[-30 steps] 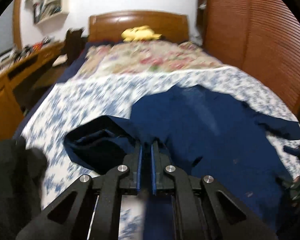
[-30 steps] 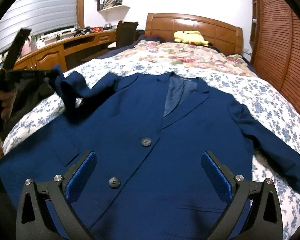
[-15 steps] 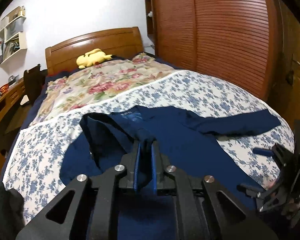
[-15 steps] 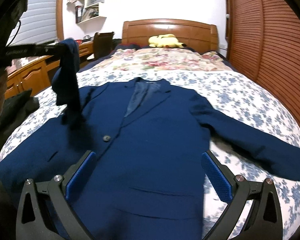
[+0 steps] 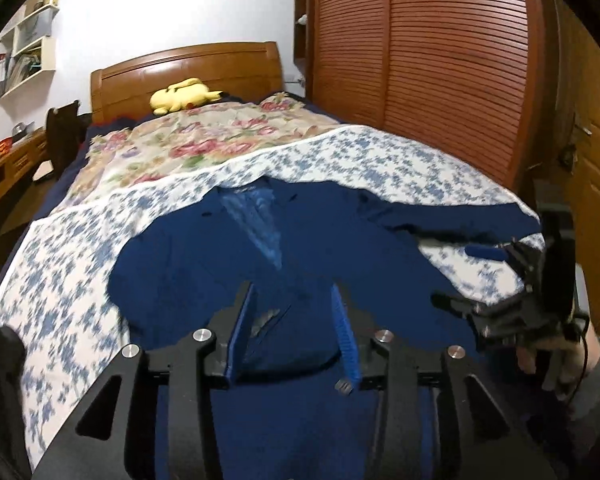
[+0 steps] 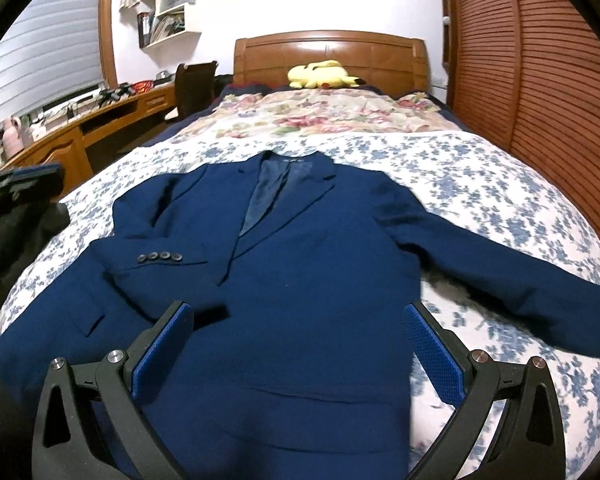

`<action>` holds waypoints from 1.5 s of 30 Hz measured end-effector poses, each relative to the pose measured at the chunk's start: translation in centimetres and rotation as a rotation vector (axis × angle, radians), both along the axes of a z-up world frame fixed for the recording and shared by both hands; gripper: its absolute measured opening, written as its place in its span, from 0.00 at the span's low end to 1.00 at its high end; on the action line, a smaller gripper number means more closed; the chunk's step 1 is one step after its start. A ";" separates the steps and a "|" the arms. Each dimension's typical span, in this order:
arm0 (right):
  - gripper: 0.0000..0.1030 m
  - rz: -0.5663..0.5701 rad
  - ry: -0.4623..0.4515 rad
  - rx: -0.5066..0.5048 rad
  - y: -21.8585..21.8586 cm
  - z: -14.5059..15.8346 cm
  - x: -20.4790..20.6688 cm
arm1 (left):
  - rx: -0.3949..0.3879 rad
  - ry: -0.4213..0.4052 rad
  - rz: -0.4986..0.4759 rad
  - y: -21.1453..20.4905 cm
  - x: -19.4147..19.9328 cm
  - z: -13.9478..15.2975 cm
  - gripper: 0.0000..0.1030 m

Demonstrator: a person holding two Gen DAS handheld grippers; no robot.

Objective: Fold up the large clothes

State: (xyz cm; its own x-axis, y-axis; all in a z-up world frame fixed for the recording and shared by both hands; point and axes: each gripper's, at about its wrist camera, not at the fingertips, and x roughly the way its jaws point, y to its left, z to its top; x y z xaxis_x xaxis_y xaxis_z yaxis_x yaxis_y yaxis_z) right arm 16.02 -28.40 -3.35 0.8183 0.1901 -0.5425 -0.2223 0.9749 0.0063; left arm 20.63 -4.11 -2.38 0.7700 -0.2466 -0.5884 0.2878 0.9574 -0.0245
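Observation:
A navy blue suit jacket (image 6: 308, 256) lies face up on the bed, collar toward the headboard. Its left sleeve (image 6: 156, 258) is folded across the chest, cuff buttons showing. Its right sleeve (image 6: 512, 276) stretches out to the right. My left gripper (image 5: 294, 320) is open just above the jacket (image 5: 300, 240), empty. My right gripper (image 6: 298, 344) is open wide above the jacket's lower front, empty. The right gripper also shows at the right edge of the left wrist view (image 5: 480, 280).
The bed has a blue-flowered sheet (image 6: 480, 168) and a floral quilt (image 6: 324, 116) beyond it. A yellow plush toy (image 6: 320, 74) lies by the wooden headboard (image 6: 328, 52). A slatted wooden wardrobe (image 6: 540, 80) stands at the right. A desk (image 6: 92, 120) and chair stand at the left.
My left gripper carried the left sleeve across the jacket's chest, opened and let it go. The sleeve now lies folded over the front. My right gripper stayed open above the hem.

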 end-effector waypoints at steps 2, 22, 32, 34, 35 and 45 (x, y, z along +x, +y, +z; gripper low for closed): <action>1.00 0.017 0.013 -0.011 1.1 -0.3 0.7 | 0.013 -0.004 0.018 1.0 -1.2 -0.9 0.50; 0.90 0.159 0.148 0.036 5.4 -2.6 7.9 | -0.031 0.028 0.189 9.5 -8.1 -5.0 0.63; 0.88 0.182 0.286 0.083 5.3 -5.6 11.3 | -0.032 0.023 0.225 11.1 -9.8 -5.3 0.63; 0.84 0.195 0.287 0.089 5.2 -5.6 11.4 | -0.029 0.024 0.231 11.4 -10.1 -5.4 0.63; 0.78 0.202 0.287 0.089 5.3 -5.6 11.3 | -0.027 0.025 0.233 11.4 -10.1 -5.4 0.63; 0.04 0.276 0.195 0.077 6.0 -3.0 8.4 | -0.025 0.017 0.235 10.8 -9.8 -4.7 0.63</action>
